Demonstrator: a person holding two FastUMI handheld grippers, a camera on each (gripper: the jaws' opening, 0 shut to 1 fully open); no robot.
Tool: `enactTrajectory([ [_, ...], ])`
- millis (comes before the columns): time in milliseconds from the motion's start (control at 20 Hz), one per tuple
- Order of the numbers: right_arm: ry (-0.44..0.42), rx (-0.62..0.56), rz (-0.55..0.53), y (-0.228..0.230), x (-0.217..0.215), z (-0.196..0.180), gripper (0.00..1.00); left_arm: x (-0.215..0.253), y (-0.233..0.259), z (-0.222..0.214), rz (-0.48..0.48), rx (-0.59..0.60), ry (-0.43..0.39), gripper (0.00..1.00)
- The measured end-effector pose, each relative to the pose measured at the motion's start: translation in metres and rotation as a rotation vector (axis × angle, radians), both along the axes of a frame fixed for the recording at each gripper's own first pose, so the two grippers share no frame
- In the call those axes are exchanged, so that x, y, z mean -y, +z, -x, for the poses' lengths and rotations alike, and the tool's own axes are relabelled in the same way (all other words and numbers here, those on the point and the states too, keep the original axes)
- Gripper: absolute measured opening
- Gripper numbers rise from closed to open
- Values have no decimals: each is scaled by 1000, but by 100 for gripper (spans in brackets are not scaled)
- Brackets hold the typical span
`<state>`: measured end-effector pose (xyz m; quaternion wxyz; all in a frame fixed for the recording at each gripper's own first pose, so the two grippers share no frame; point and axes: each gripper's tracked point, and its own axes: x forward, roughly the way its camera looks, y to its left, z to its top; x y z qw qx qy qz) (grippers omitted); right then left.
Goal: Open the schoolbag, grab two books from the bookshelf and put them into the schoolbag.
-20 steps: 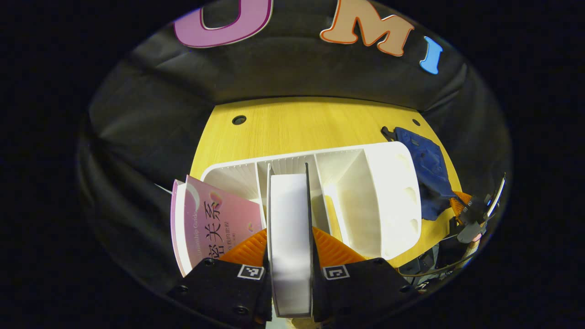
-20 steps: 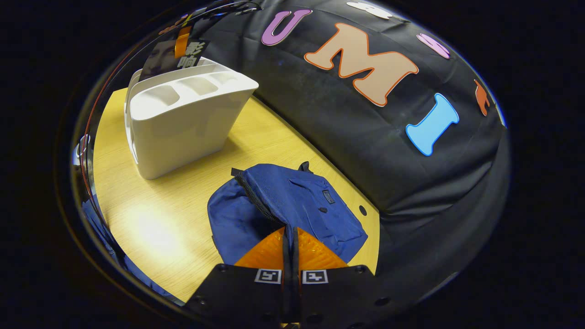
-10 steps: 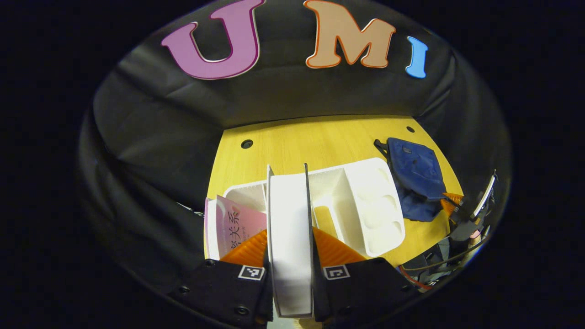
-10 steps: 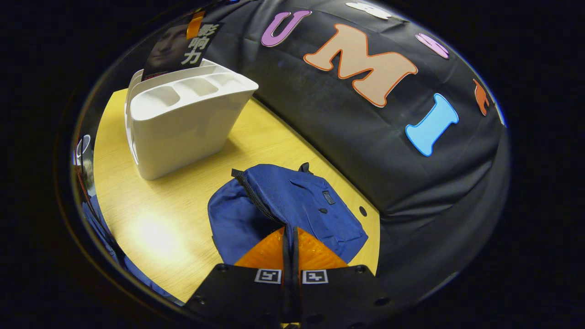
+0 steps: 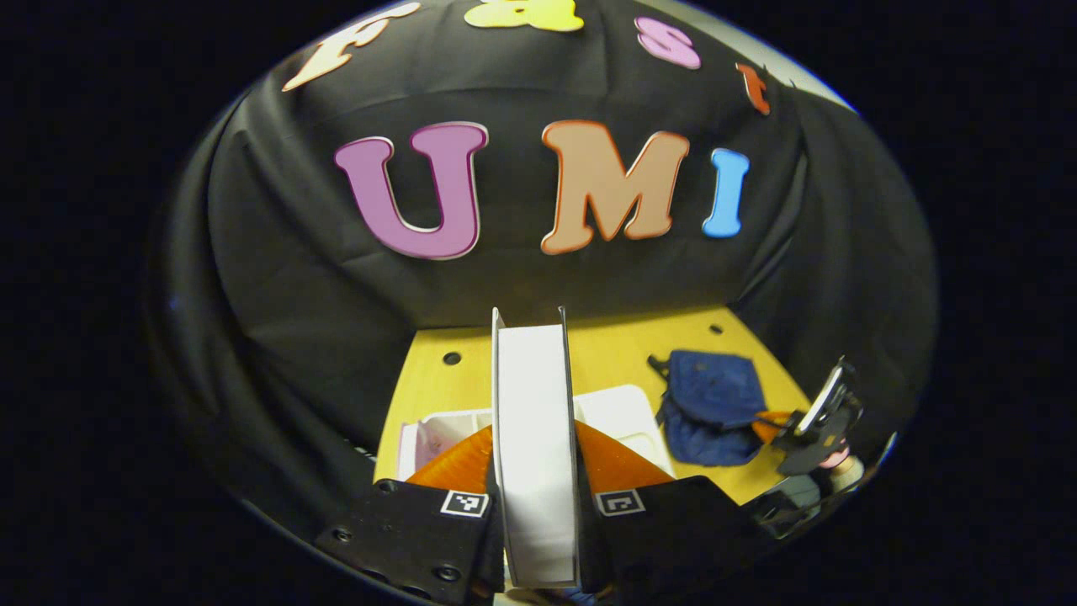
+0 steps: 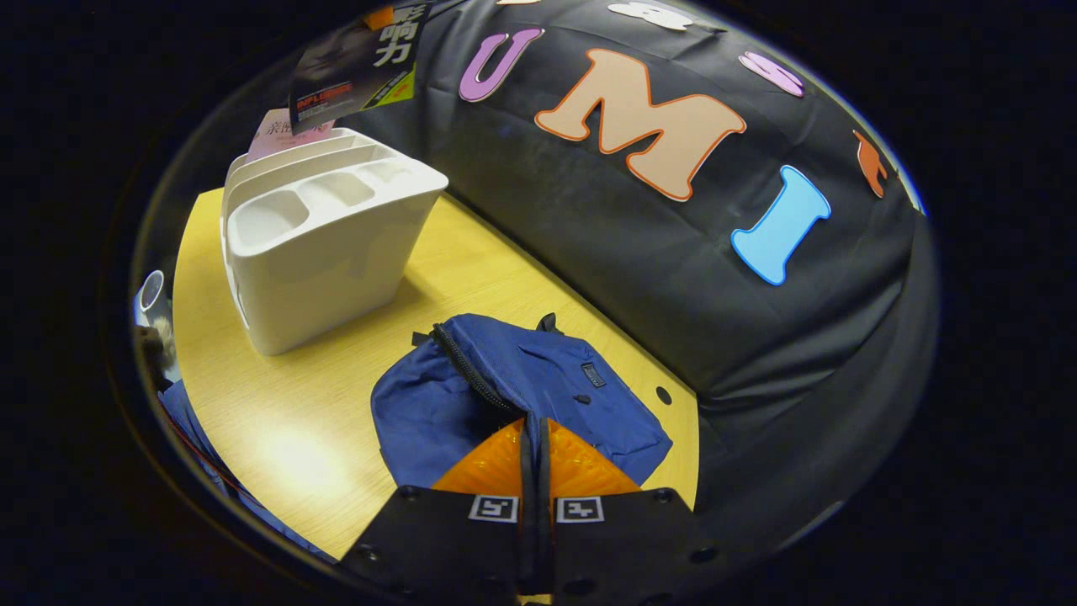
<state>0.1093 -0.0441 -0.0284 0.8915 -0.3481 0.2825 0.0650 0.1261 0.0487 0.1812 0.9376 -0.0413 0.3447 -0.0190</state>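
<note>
While the left tongs (image 5: 535,471) clamp a book (image 5: 533,438) edge-on between both fingers, we see in the left gripper view its white page block standing upright and lifted above the white bookshelf (image 5: 627,417). Below it on the yellow tabletop (image 5: 614,353), the bookshelf has a pink book (image 5: 433,438) in its left end. Off to the right lies the blue schoolbag (image 5: 711,404), and at its near edge the right tongs (image 5: 778,423) appear small and far off, with a hand (image 5: 837,471) behind them.

From the right gripper view we get the other side: the right tongs (image 6: 535,471) are closed, fingers pressed together with what looks like a thin dark strip, perhaps the bag's zip pull, between them; we cannot tell for sure. The schoolbag (image 6: 513,396) lies flat just ahead of the fingertips, its zip line (image 6: 467,370) running along the top, with a small dark label (image 6: 592,374) too small to read. The bookshelf (image 6: 324,244) stands well apart from the bag, toward the far left of the tabletop (image 6: 278,412). Above it hangs the lifted book (image 6: 362,63), showing a dark cover; the word "INFLUENCE" is legible on a red band, beside large white Chinese characters. The pink book (image 6: 282,130) peeks up behind the bookshelf's far rim, its lettering too small to read.
</note>
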Motion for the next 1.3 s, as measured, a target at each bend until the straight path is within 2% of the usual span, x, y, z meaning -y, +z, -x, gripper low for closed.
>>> enactTrajectory([
  [100, -6, 16, -16, 6, 2, -3, 3, 43, 7, 2, 178, 83, -45, 31],
  [300, -27, 50, -54, 16, 7, -9, 3, 94, -20, 21, 402, 86, -118, 31],
  [550, -54, 105, -92, 30, 13, -19, 4, 149, -70, 39, 605, 46, -153, 31],
  [700, -47, 116, -94, 32, 12, -21, 3, 174, -103, 40, 665, -2, -153, 31],
  [850, -38, 122, -99, 31, 11, -21, 4, 200, -124, 39, 730, -5, -130, 31],
  [1000, -27, 128, -109, 31, 11, -20, 3, 223, -142, 31, 792, 32, -74, 31],
  [1300, -25, 155, -158, 37, 14, -22, 3, 245, -176, 27, 923, 101, 97, 31],
])
